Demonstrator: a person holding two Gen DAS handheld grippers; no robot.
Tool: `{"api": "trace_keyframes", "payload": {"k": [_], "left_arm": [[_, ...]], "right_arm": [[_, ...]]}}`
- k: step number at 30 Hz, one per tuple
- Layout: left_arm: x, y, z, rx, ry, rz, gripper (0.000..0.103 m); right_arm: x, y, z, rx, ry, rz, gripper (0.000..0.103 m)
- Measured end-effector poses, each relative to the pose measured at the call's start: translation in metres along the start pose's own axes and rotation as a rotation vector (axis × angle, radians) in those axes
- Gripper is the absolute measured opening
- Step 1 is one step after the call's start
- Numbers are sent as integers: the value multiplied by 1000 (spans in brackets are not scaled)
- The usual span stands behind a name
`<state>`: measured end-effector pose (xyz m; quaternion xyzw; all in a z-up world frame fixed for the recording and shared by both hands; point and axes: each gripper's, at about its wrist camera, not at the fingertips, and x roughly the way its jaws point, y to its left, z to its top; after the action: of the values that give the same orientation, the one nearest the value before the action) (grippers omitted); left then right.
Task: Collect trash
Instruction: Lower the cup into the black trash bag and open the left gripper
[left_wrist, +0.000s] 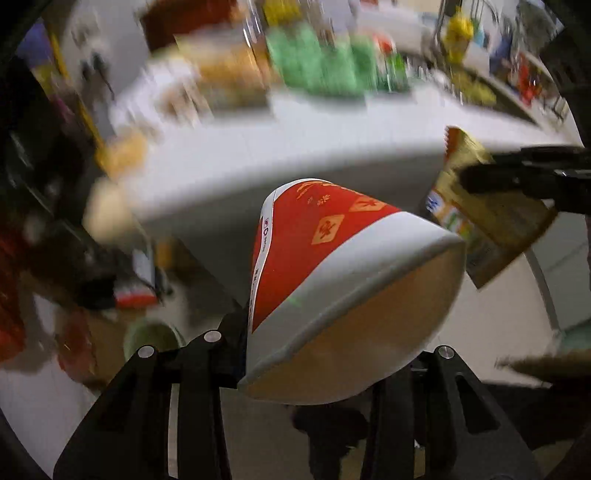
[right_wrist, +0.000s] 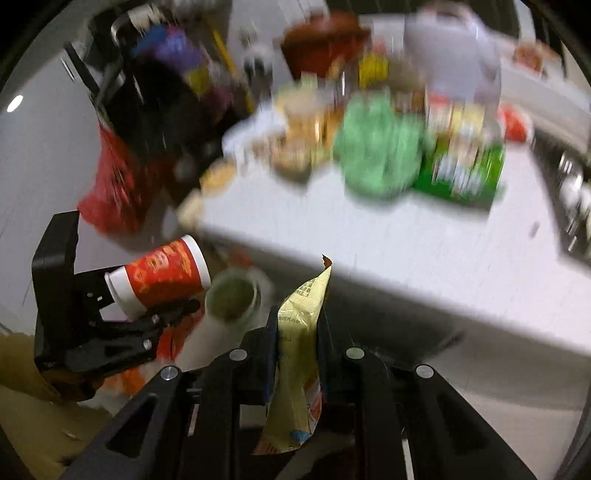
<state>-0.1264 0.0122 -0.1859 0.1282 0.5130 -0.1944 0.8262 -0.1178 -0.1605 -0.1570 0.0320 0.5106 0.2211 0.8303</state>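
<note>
In the left wrist view a red and white paper cup (left_wrist: 332, 258) fills the middle, lying sideways with its mouth squashed oval; my left gripper (left_wrist: 325, 350) is shut on it. At the right edge of that view my right gripper (left_wrist: 480, 177) pinches a yellow snack wrapper (left_wrist: 491, 221). The right wrist view shows the same wrapper (right_wrist: 299, 332) standing upright, with my right gripper (right_wrist: 299, 321) shut on it. To its left my left gripper (right_wrist: 147, 291) carries the cup (right_wrist: 162, 273). Both grippers hang just off the near edge of the white table (right_wrist: 406, 240).
The table's far part holds blurred clutter, including green packages (right_wrist: 380, 151). A red plastic bag (right_wrist: 110, 184) hangs off to the left. A round container with a greenish mouth (right_wrist: 232, 299) sits low, between the two grippers. Brown cardboard (right_wrist: 29, 406) lies at the lower left.
</note>
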Motion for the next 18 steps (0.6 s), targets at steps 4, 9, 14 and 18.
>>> {"api": "trace_keyframes", "payload": {"k": [4,9,14,18], "left_arm": [[86,-8,-37,-26,138,-36,37],[211,-15,-72,-127,302,-45,39],[305,-27,-99,-93,463,68,73],[323,-23,-109,-86,512,102,73]], "right_arm": [[76,-22,-38,63,134,-32,19],[180,-56,-87,116,275,-109,20],[268,-90,-124,156,389,-262,70],[280,-102,-135,191,411,-290,68]]}}
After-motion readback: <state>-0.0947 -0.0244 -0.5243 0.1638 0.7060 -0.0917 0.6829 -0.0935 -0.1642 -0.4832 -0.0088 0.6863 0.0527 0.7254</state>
